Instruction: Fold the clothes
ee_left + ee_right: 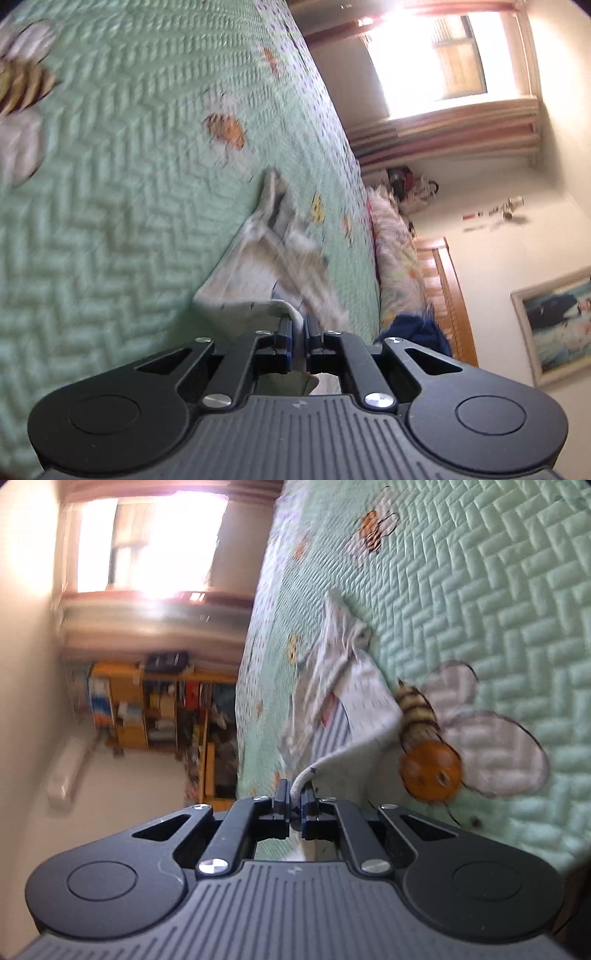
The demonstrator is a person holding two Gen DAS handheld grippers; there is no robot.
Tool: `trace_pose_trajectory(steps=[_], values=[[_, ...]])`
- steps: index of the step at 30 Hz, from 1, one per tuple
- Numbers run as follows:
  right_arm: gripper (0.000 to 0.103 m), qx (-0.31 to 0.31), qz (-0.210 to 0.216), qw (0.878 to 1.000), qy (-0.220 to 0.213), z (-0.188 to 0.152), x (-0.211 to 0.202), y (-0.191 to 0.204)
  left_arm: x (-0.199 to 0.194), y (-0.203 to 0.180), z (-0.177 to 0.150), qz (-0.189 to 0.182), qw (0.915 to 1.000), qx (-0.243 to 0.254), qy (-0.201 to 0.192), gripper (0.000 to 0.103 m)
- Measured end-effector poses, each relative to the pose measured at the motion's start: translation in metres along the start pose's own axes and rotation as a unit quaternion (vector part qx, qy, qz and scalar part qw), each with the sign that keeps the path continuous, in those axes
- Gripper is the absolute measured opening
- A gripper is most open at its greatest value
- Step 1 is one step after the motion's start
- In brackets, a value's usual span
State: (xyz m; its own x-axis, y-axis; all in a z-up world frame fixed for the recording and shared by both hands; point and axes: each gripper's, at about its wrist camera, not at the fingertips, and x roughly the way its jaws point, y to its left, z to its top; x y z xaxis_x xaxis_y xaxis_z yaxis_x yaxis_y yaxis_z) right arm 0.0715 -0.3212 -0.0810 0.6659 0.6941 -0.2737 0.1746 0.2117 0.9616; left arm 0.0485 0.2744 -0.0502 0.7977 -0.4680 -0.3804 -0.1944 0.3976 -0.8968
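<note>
Left wrist view: black left gripper [298, 325] clamped tight on one hem corner of the pale printed cotton garment [255, 266], black right gripper [294, 794] likewise pinching another corner, cloth trailing onto the green quilted bedspread [129, 177], seemingly to spread it for folding.

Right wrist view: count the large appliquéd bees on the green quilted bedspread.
2. One big orange-headed bee lies beside the pale garment held in the right gripper; a smaller bee sits farther up the green quilted bedspread. Others may be hidden.
</note>
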Motion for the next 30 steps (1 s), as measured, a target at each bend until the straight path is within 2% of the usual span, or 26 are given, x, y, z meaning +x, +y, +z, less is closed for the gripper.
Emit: trace_pose_trajectory(steps=[5,8,13,17,20,22,24,26,30], values=[[0.006,0.022,-0.016,0.999,-0.029,0.042,0.043,0.023,0.053,-0.029,0.046,0.027,0.9994,0.019,-0.002,0.007],[0.006,0.061,-0.037,0.997,-0.042,0.072,0.075,0.019,0.095,-0.036,0.072,0.045,0.9989,0.016,0.005,0.007],[0.006,0.107,-0.072,0.99,-0.049,0.119,0.134,0.004,0.163,-0.033,0.108,0.08,0.9965,0.01,0.023,0.007],[0.006,0.119,-0.091,0.987,-0.051,0.146,0.171,-0.003,0.201,-0.021,0.129,0.097,0.9948,0.002,0.032,0.007],[0.009,0.128,-0.093,0.986,-0.049,0.158,0.189,-0.008,0.217,-0.011,0.139,0.104,0.9939,-0.006,0.037,0.008],[0.012,0.141,-0.091,0.985,-0.051,0.164,0.195,-0.013,0.224,-0.004,0.145,0.104,0.9936,-0.021,0.038,0.012],[0.021,0.157,-0.082,0.983,-0.049,0.169,0.196,-0.019,0.227,0.004,0.151,0.102,0.9935,-0.038,0.032,0.018],[0.023,0.144,-0.077,0.985,-0.055,0.173,0.195,-0.021,0.224,0.009,0.159,0.097,0.9942,-0.044,0.016,0.023],[0.023,0.09,-0.075,0.991,-0.069,0.184,0.192,-0.017,0.216,0.011,0.176,0.102,0.9941,-0.037,-0.005,0.024]])
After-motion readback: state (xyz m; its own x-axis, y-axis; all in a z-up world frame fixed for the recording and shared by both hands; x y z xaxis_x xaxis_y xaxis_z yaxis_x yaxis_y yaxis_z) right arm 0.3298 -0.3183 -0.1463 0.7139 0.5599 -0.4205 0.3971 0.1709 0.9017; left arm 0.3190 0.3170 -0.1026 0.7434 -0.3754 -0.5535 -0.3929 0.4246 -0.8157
